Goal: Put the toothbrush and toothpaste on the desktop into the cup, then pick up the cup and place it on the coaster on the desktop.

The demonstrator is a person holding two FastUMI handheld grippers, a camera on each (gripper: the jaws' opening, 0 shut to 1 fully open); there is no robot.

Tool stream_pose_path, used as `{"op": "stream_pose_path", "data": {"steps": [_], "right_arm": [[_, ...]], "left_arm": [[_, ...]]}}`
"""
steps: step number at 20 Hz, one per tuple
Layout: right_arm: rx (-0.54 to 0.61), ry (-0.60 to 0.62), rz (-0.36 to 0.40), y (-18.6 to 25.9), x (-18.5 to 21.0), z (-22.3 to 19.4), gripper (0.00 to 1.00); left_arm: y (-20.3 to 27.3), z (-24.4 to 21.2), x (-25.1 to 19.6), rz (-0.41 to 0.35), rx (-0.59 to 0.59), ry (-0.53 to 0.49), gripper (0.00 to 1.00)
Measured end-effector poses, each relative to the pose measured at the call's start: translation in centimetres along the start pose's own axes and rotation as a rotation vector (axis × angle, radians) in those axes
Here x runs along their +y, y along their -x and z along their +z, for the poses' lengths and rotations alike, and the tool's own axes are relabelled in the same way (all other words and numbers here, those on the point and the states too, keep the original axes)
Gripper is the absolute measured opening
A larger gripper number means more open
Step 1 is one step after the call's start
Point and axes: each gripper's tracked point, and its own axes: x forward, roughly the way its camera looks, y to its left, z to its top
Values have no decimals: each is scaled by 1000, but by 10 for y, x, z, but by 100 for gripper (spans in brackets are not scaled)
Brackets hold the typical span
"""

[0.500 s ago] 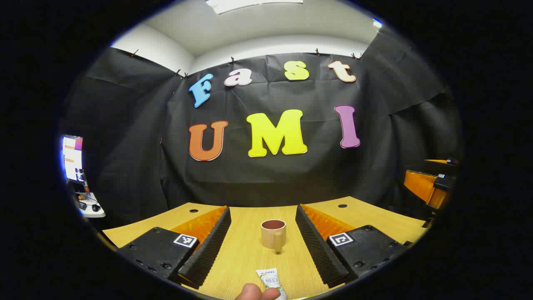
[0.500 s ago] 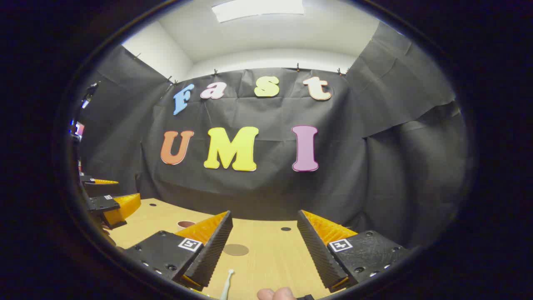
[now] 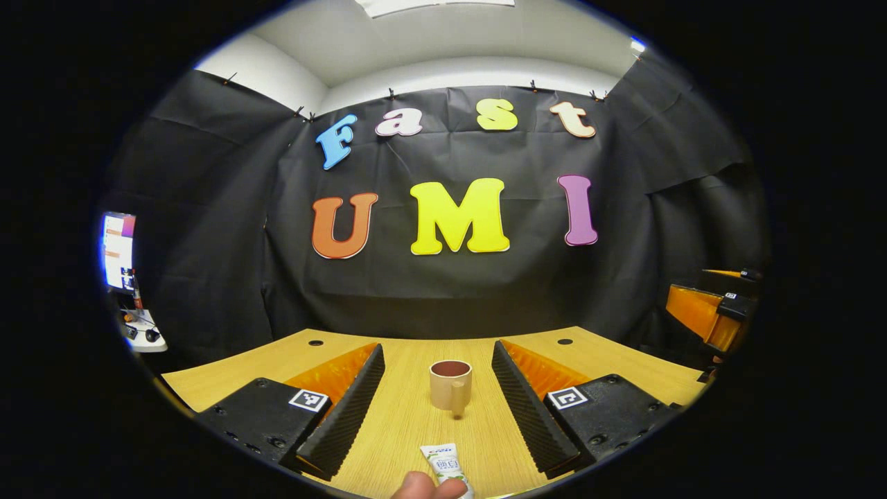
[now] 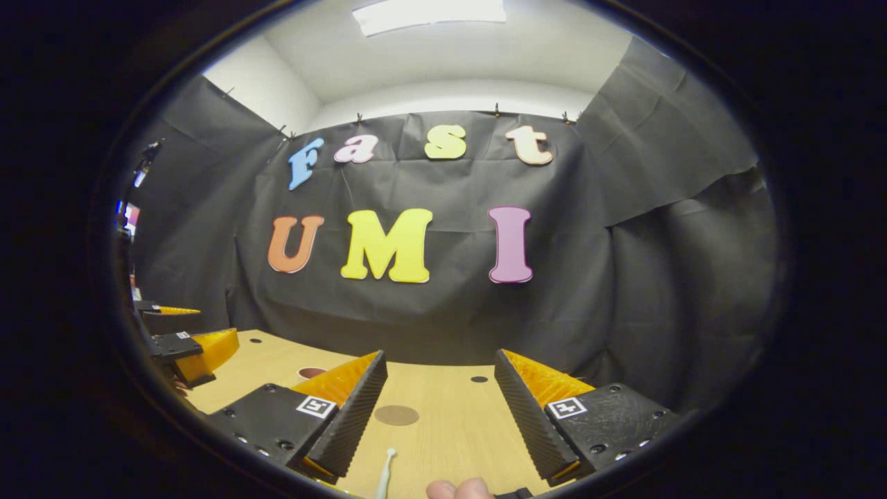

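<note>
A tan cup (image 3: 450, 384) with a handle facing me stands on the wooden desk, between and beyond the fingers of my left gripper (image 3: 438, 398), which is open and holds nothing. A white toothpaste tube (image 3: 443, 463) lies just in front of it, near a fingertip of a hand (image 3: 424, 486). In the right gripper view my right gripper (image 4: 440, 409) is open over the desk. A pale toothbrush (image 4: 383, 477) lies at the bottom, and a round brown coaster (image 4: 396, 415) lies ahead. The cup's rim (image 4: 311, 372) peeks out behind the left finger.
The desk (image 3: 416, 423) has small cable holes near its back edge. The other gripper (image 3: 710, 312) shows at the right of the left gripper view, and at the left in the right gripper view as the other gripper (image 4: 187, 346). A monitor (image 3: 118, 251) stands far left.
Both views shifted slightly: the left gripper drifted so the cup sits a bit more to the left and nearer; the toothbrush shows slightly more in the right gripper view. Both grippers stay open.
</note>
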Motion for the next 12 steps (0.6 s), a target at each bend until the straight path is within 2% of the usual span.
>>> {"op": "stream_pose_path", "data": {"steps": [12], "right_arm": [[15, -26, -10, -3, -2, -6, 95]], "left_arm": [[0, -5, -1, -3, 13, 15, 99]]}}
